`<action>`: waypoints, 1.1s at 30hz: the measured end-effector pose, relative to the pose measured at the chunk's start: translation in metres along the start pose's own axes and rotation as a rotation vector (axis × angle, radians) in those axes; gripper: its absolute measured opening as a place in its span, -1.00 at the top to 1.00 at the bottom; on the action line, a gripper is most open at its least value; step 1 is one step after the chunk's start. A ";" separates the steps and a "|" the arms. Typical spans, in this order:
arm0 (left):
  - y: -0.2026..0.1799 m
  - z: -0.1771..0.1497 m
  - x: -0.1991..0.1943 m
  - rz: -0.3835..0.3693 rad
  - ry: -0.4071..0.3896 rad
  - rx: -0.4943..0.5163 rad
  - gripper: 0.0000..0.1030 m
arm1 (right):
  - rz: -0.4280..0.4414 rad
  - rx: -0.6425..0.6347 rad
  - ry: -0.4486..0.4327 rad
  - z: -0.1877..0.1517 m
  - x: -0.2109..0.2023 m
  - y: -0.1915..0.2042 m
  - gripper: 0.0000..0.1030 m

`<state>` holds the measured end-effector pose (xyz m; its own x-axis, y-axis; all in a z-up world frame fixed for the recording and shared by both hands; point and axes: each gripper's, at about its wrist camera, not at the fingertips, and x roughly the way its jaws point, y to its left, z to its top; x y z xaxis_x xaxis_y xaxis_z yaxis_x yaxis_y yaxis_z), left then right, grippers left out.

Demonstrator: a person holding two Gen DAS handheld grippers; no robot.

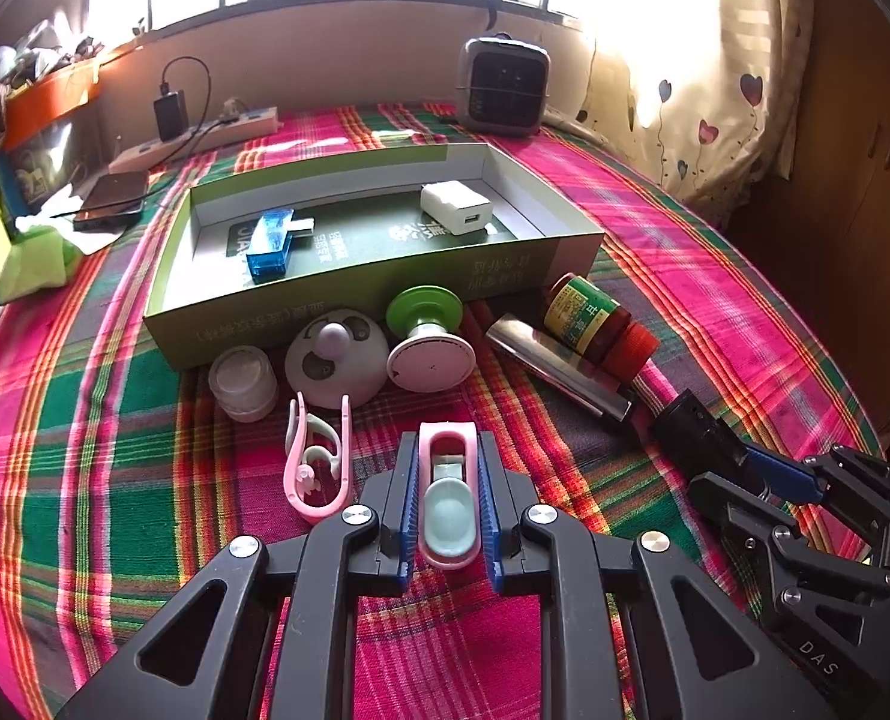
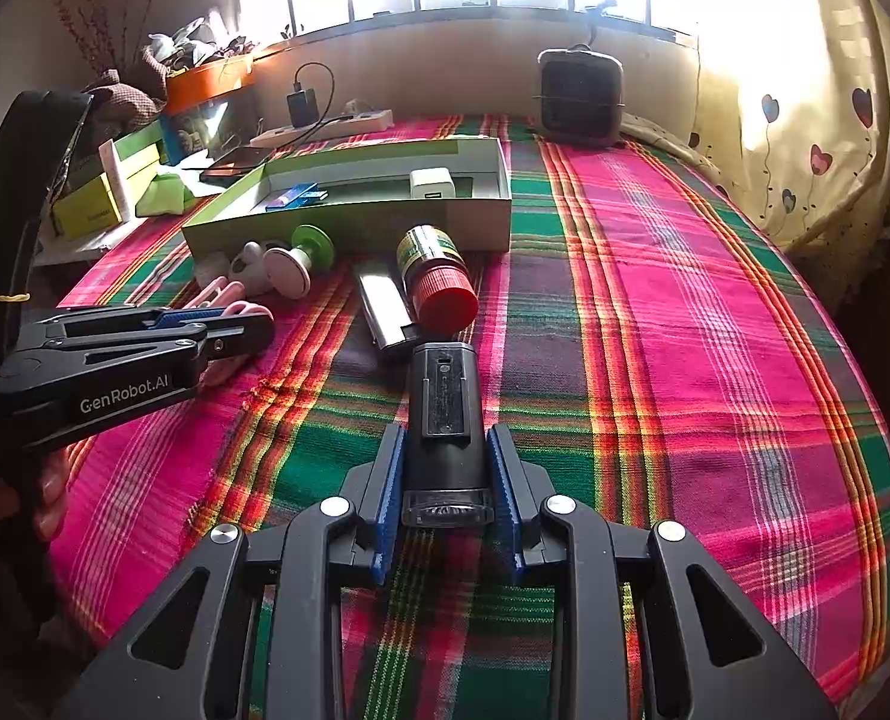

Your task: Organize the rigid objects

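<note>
My left gripper (image 1: 448, 474) is shut on a pink clip with a pale green pad (image 1: 448, 510), just above the plaid cloth. My right gripper (image 2: 445, 462) is shut on a black box-shaped device (image 2: 443, 414); it also shows in the left wrist view (image 1: 694, 435). A green open box (image 1: 348, 300) lies ahead, holding a blue USB device (image 1: 270, 243) and a white charger (image 1: 457, 207). Before the box lie a white jar (image 1: 243, 381), a white round toy (image 1: 335, 357), a green-and-white suction piece (image 1: 426, 336), a second pink clip (image 1: 315, 462), a silver lighter (image 1: 559, 369) and a red-capped bottle (image 1: 601, 321).
A grey heater (image 1: 505, 84) stands at the back by the window. A power strip with charger (image 1: 198, 132), a phone (image 1: 114, 195) and green tissue (image 1: 36, 261) lie at the left. A curtain (image 1: 703, 90) hangs right. The plaid cloth (image 2: 685, 330) extends to the right.
</note>
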<state>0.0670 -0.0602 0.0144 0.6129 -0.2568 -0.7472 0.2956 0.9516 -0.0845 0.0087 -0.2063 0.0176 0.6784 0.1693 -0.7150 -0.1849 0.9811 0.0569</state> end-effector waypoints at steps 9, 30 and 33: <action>0.002 0.008 -0.013 -0.012 -0.027 -0.012 0.67 | 0.019 -0.014 -0.036 0.008 -0.011 0.002 0.44; 0.038 0.056 -0.019 -0.011 -0.072 -0.063 0.67 | 0.059 -0.014 -0.070 0.060 -0.013 -0.005 0.44; 0.046 0.063 -0.015 -0.006 -0.071 -0.078 0.67 | 0.065 -0.023 -0.072 0.072 -0.009 -0.004 0.44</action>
<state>0.1178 -0.0231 0.0637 0.6626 -0.2708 -0.6983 0.2430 0.9596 -0.1415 0.0544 -0.2047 0.0743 0.7135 0.2400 -0.6583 -0.2463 0.9654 0.0850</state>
